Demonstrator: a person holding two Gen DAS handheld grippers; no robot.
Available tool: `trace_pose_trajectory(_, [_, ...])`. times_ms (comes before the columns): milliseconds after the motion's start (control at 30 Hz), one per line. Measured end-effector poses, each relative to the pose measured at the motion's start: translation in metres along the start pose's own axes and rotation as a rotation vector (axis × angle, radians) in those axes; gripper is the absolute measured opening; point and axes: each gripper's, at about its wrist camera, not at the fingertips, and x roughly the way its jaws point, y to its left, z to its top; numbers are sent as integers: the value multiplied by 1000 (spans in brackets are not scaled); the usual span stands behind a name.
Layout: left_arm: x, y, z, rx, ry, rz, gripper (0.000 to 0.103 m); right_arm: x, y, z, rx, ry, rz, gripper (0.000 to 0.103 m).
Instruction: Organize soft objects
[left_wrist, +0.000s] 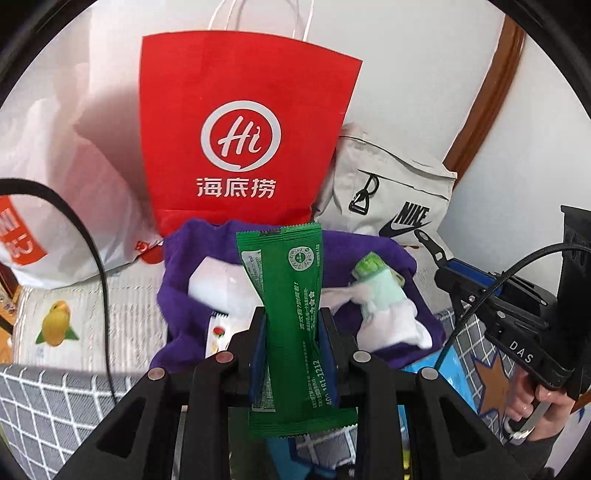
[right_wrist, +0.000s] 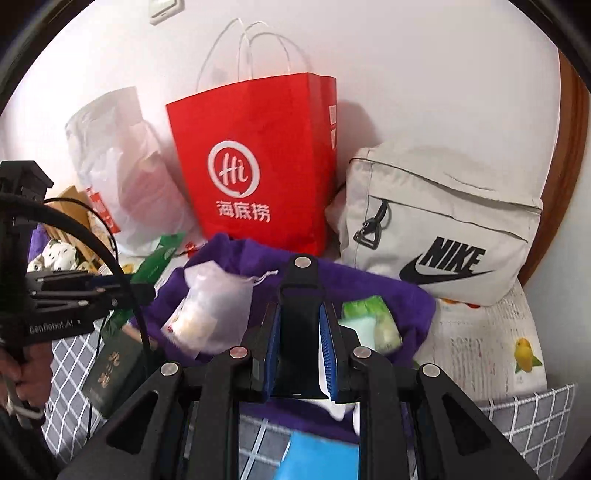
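My left gripper (left_wrist: 291, 317) is shut on a long green sachet (left_wrist: 288, 273) that stands upright between its blue pads. Behind it lies an open purple cloth bag (left_wrist: 177, 295) holding a white pouch (left_wrist: 214, 284) and a green-and-white soft pack (left_wrist: 376, 284). My right gripper (right_wrist: 299, 314) is shut on a flat black object (right_wrist: 301, 291) with a silver stud at its top, over the same purple bag (right_wrist: 406, 295). That gripper (left_wrist: 443, 273) also shows at the right of the left wrist view, held by a hand. The left gripper (right_wrist: 144, 291) with the sachet (right_wrist: 159, 262) shows at the left of the right wrist view.
A red paper bag (left_wrist: 240, 140) stands against the wall, flanked by a white plastic bag (left_wrist: 55, 166) and a beige Nike bag (left_wrist: 399, 192). A green book (right_wrist: 114, 369) and plush toys (right_wrist: 55, 254) lie at the left. Everything rests on a checked and fruit-print cover (right_wrist: 480, 350).
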Motion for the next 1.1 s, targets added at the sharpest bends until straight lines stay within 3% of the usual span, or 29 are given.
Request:
trace_pose_trajectory(333, [43, -4, 9, 22, 52, 4, 25, 39, -8, -2, -8, 54, -29, 22])
trace_pose_trajectory(1100, [82, 4, 1, 17, 139, 17, 26, 81, -10, -5, -39, 136, -27, 22])
